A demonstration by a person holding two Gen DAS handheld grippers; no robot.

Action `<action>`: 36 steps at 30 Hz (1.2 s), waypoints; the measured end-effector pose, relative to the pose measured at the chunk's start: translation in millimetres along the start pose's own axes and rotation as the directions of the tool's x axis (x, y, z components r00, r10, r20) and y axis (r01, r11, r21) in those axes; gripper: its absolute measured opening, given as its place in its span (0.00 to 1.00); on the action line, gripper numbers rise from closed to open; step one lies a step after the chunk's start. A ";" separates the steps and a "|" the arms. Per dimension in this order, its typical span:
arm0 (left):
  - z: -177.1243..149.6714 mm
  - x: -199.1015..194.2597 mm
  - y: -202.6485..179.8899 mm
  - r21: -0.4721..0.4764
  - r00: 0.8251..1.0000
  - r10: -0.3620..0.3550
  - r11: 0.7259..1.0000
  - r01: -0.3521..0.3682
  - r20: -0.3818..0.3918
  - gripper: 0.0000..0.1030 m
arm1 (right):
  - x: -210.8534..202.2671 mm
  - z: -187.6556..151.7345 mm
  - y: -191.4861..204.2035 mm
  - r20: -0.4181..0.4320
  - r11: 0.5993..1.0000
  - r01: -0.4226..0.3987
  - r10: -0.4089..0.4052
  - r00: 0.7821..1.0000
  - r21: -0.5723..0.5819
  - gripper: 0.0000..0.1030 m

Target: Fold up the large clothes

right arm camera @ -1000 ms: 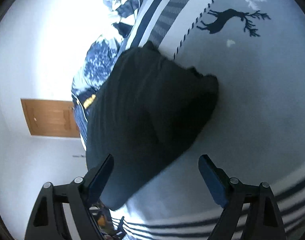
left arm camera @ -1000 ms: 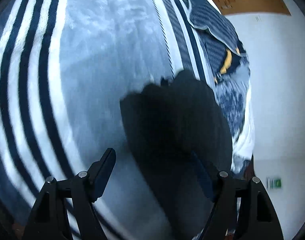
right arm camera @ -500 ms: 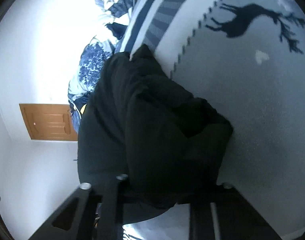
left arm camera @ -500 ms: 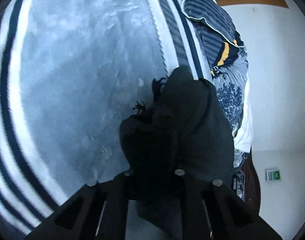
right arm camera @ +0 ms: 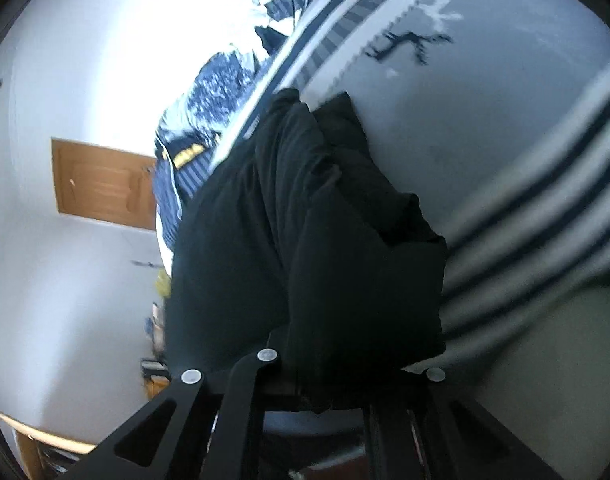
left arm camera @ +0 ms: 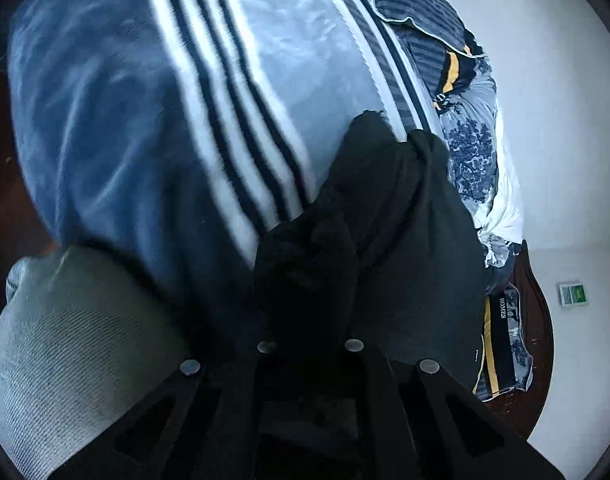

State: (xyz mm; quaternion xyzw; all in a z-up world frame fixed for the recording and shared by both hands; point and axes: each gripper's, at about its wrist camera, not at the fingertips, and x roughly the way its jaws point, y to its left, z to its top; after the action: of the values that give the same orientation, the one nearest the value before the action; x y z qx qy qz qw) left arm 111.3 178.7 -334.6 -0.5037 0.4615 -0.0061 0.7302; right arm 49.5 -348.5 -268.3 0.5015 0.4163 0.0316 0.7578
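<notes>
A black garment (left arm camera: 389,240) lies bunched on a blue-grey striped blanket (left arm camera: 177,112) on a bed. My left gripper (left arm camera: 309,340) is shut on the garment's near edge; the cloth hides the fingertips. In the right wrist view the same black garment (right arm camera: 305,240) hangs in thick folds, and my right gripper (right arm camera: 345,360) is shut on its near edge. The garment is lifted at my end, and its far end rests on the blanket (right arm camera: 485,128).
Patterned blue pillows and bedding (left arm camera: 473,160) lie along the bed's far side by a white wall. A wooden door (right arm camera: 105,180) is in the wall. Pale denim cloth (left arm camera: 65,340) shows at lower left. A deer print (right arm camera: 409,44) marks the blanket.
Both grippers were open a second ago, then shut on the black garment's edge. Since then they have pulled it up and back toward the bed's near edge.
</notes>
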 end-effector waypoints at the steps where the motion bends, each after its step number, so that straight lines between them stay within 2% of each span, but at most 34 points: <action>1: -0.6 1.6 -0.4 0.018 1.000 0.022 1.000 -0.022 0.002 0.10 | 0.9 0.8 -3.8 0.002 1.000 0.001 -0.001 1.000 -0.001 0.07; 3: -1.9 1.0 -3.4 0.035 0.996 0.086 0.996 -0.086 0.011 0.14 | 6.4 6.2 -2.7 0.016 0.999 0.052 -0.051 0.999 -0.017 0.09; 5: -3.1 -7.4 -10.9 0.088 0.990 0.131 0.987 -0.136 0.057 0.18 | 7.3 5.7 -2.3 0.022 0.995 0.101 -0.101 0.995 -0.015 0.13; 6: -3.8 -12.3 -15.1 0.112 0.986 0.148 0.981 -0.156 0.080 0.24 | 5.5 5.8 -4.4 0.020 0.995 0.095 -0.095 0.995 0.007 0.15; 7: -5.1 -22.4 -20.3 0.143 0.980 0.158 0.974 -0.175 0.123 0.35 | 1.3 5.3 -5.6 0.025 0.996 0.089 -0.090 0.996 0.017 0.15; 8: -6.1 -28.8 -21.5 0.159 0.977 0.152 0.972 -0.175 0.148 0.43 | -4.4 5.5 -3.2 0.037 0.995 0.104 -0.104 0.994 0.006 0.17; 9: -6.7 -36.2 -24.5 0.174 0.974 0.145 0.969 -0.176 0.175 0.56 | -14.0 1.8 -3.9 0.050 0.992 0.124 -0.124 0.991 -0.007 0.26; 10: -8.5 -48.4 -28.4 0.198 0.965 0.145 0.962 -0.189 0.220 0.60 | -21.5 1.0 -0.8 0.069 0.988 0.150 -0.148 0.987 -0.021 0.44; 12: -9.9 -63.7 -38.7 0.231 0.947 0.161 0.946 -0.228 0.277 0.61 | -42.9 -0.9 5.6 0.134 0.981 0.188 -0.179 0.975 -0.052 0.75; 15: -9.2 -73.4 -57.2 0.299 0.934 0.147 0.921 -0.249 0.325 0.63 | -71.3 1.0 17.9 0.204 0.964 0.243 -0.218 0.954 -0.109 0.75; 17: -6.4 -70.4 -77.8 0.355 0.926 0.148 0.893 -0.276 0.347 0.66 | -82.0 5.3 37.2 0.238 0.955 0.237 -0.191 0.952 -0.181 0.75; 20: -4.0 -62.9 -108.3 0.466 0.921 0.146 0.828 -0.313 0.361 0.69 | -74.6 13.0 80.7 0.240 0.898 0.275 -0.200 0.950 -0.342 0.75; 21: -0.5 -54.3 -124.8 0.516 0.921 0.147 0.792 -0.328 0.360 0.71 | -71.1 16.0 93.4 0.229 0.886 0.266 -0.188 0.955 -0.380 0.75; 23: 8.1 -42.2 -143.1 0.579 0.933 0.129 0.753 -0.313 0.337 0.74 | -57.4 26.8 111.8 0.197 0.874 0.242 -0.172 0.965 -0.421 0.75; 26: 34.5 -20.4 -157.8 0.613 0.964 0.093 0.756 -0.230 0.247 0.75 | -26.8 54.6 128.0 0.125 0.872 0.210 -0.173 0.977 -0.441 0.75; 29: 67.6 12.0 -168.8 0.628 0.972 0.135 0.744 -0.229 0.194 0.75 | 7.4 79.6 127.9 0.068 0.866 0.220 -0.212 0.975 -0.450 0.75; 30: 75.9 21.0 -174.3 0.639 0.971 0.147 0.732 -0.234 0.187 0.75 | 18.7 91.7 125.3 0.052 0.870 0.211 -0.210 0.976 -0.446 0.75; 33: 106.2 61.4 -192.7 0.670 0.948 0.241 0.671 -0.317 0.207 0.75 | 55.9 128.1 110.6 -0.016 0.900 0.197 -0.220 0.975 -0.388 0.75; 34: 111.6 68.8 -194.9 0.677 0.947 0.252 0.664 -0.317 0.197 0.75 | 65.0 137.2 104.5 -0.028 0.907 0.201 -0.227 0.973 -0.369 0.74; 35: 120.6 81.8 -196.3 0.683 0.944 0.276 0.655 -0.324 0.182 0.74 | 78.6 146.6 98.6 -0.045 0.911 0.215 -0.246 0.968 -0.351 0.71; 36: 129.3 93.2 -195.6 0.680 0.938 0.302 0.653 -0.333 0.170 0.74 | 92.5 156.6 92.9 -0.066 0.913 0.232 -0.269 0.961 -0.337 0.61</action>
State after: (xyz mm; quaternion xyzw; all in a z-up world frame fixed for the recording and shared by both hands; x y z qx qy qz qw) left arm 342.0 132.6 -243.3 -0.1009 0.4898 -0.0420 0.8650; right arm 247.9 -374.3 -227.1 0.3093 0.5076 0.0303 0.8036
